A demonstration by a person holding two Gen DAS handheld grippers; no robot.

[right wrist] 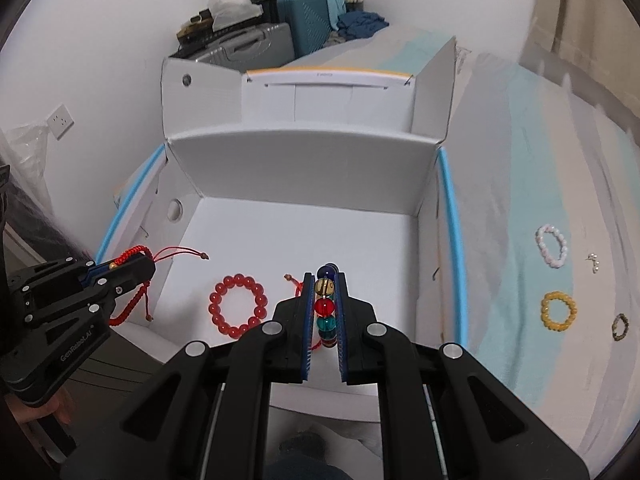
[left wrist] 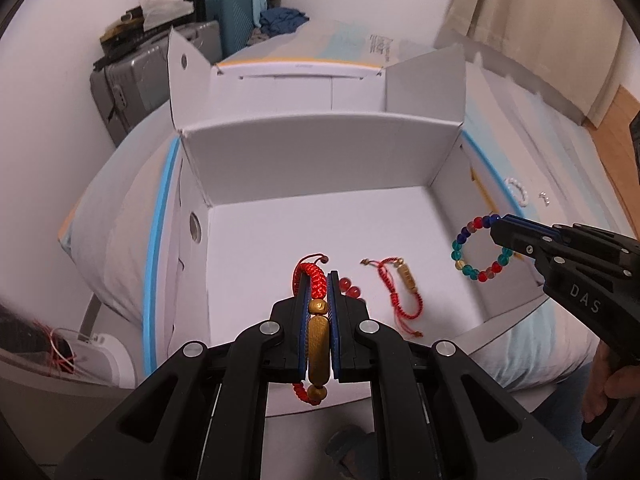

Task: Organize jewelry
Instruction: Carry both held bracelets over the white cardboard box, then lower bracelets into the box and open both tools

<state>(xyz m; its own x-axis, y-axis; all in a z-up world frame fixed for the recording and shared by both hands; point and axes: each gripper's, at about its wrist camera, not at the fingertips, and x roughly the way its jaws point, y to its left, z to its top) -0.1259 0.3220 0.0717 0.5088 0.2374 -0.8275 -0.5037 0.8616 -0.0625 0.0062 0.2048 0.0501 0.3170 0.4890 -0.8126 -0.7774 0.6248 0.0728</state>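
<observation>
My left gripper (left wrist: 319, 300) squeezed the red cord bracelet (left wrist: 316, 284) tight – soft, floppy. My right gripper (right wrist: 325, 304) pinched the colorful bead bracelet (right wrist: 325, 300) – hard, slippery – both over the box's (right wrist: 304, 168) near edge.

White box (right wrist: 304, 236) edged in light blue; inside it a red bead bracelet (right wrist: 238, 305) and a red cord bracelet (left wrist: 400, 292) with a gold bead; right of the box, pink (right wrist: 552, 245), yellow (right wrist: 558, 309) and dark (right wrist: 620, 326) bead rings on pale teal-striped bedding (right wrist: 520, 200)
</observation>
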